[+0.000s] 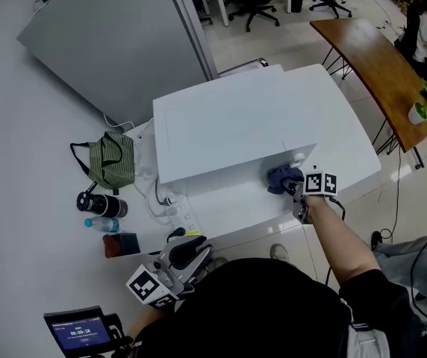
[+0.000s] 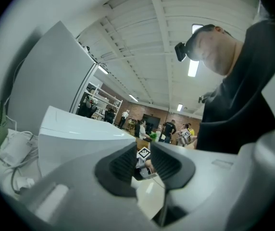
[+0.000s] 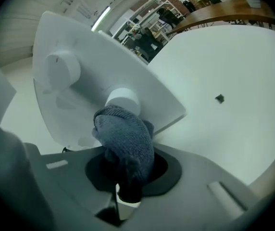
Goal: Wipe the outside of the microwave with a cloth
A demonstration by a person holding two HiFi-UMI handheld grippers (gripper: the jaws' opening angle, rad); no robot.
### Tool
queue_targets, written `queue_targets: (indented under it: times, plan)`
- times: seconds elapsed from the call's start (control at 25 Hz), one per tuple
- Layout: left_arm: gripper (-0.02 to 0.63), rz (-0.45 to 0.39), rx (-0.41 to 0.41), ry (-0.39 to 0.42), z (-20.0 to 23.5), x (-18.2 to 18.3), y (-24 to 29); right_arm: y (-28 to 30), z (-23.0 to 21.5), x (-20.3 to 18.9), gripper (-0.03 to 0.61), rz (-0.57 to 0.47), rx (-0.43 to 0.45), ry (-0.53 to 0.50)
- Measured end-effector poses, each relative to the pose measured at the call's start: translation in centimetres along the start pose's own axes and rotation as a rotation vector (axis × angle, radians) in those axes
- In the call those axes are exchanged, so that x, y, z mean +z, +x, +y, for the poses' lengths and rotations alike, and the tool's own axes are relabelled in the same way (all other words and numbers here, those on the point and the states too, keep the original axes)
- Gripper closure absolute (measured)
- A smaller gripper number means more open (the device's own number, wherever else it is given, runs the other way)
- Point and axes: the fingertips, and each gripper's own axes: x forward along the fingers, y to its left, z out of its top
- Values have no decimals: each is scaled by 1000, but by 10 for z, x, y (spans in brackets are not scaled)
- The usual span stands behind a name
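Right gripper view: cloth on the microwave's front

Right gripper (image 3: 128, 174) is clenching a blue cloth (image 3: 126, 139) between its jaws, and the bunched cloth is pressing against the microwave (image 3: 94, 57) front, touching the lower knob (image 3: 122, 99). In the head view the cloth (image 1: 282, 177) is sitting at the right end of the front panel, with the gripper (image 1: 294, 185) just behind it and the microwave (image 1: 236, 121) standing on a white table (image 1: 228, 209). Left gripper (image 2: 142, 161) is hanging back near the person's body, jaws slightly parted and gripping nothing. A green bag (image 1: 113, 161) is lying to the microwave's left.
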Motion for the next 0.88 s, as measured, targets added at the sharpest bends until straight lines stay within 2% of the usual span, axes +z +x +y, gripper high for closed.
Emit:
queue_targets:
  times: [0.12,0.28,0.4,0.48,0.56,0.68,0.88]
  plan:
    - [526,-17,24,-14,6,1,-11,26,49,-40,522,138,79,-104]
    - [525,-47,81,-26,19,1,-45,89,127,-106,522,320,186,-214]
    - [526,-64,152,-47,33,-3,-82,142,171,-147,522,434,216,-276]
    - [526,-68,196,-61,41,-7,-108,173,188,-167,522,482,210,-275]
    - [526,-70,238,-74,49,-10,-132,198,194,-176,522,498,187,-239]
    - [526,-80,291,-89,60,-13,-163,221,189,-170,522,447,146,-148]
    - [526,-81,305,-92,66,-14,-174,220,175,-155,522,378,135,-81]
